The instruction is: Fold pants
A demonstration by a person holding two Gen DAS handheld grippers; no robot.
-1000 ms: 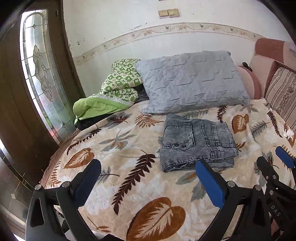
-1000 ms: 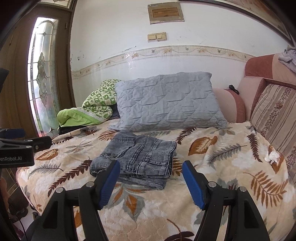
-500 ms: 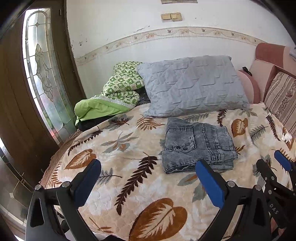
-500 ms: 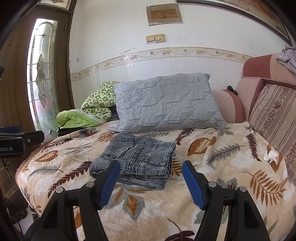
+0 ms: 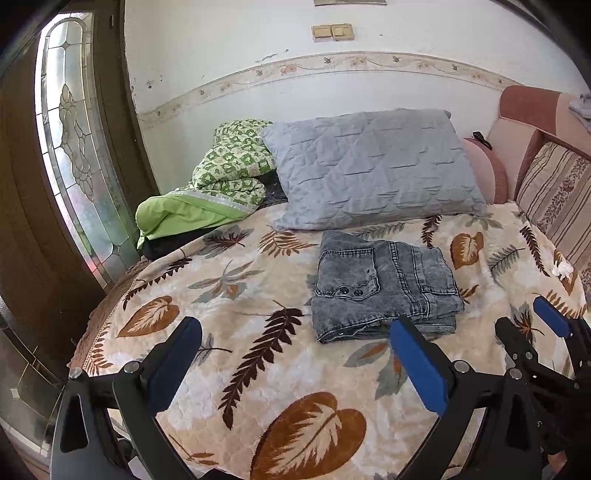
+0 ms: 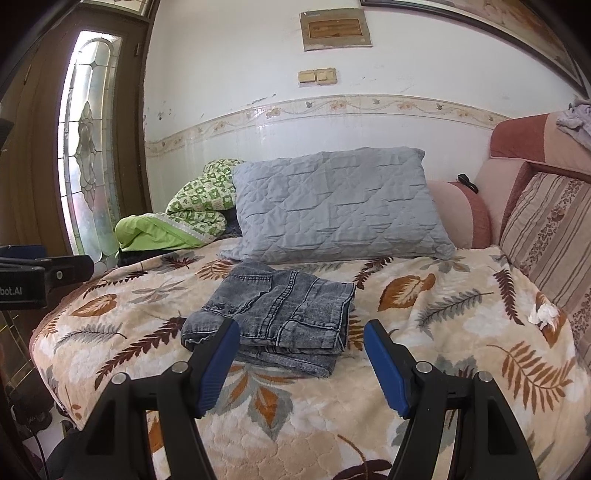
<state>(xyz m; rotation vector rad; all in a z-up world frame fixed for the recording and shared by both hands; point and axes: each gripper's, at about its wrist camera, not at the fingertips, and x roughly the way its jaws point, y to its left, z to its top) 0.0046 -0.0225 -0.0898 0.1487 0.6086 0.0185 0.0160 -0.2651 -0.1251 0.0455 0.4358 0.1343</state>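
The grey jeans (image 5: 384,284) lie folded into a neat stack on the leaf-print blanket (image 5: 258,369), just before the grey pillow (image 5: 373,168), while the left gripper (image 5: 295,354) and right gripper (image 6: 301,354) hover spread wide and empty, short of the stack's near edge.

Only one piece of lettering is showing: white letters reading "bot.AI" are running along the black body of the left gripper (image 6: 22,291), at the left edge of the right wrist view, the start of the word being cut off by the frame. The framed plaque (image 6: 336,29) is hanging high on the wall, its marks too blurred to read.
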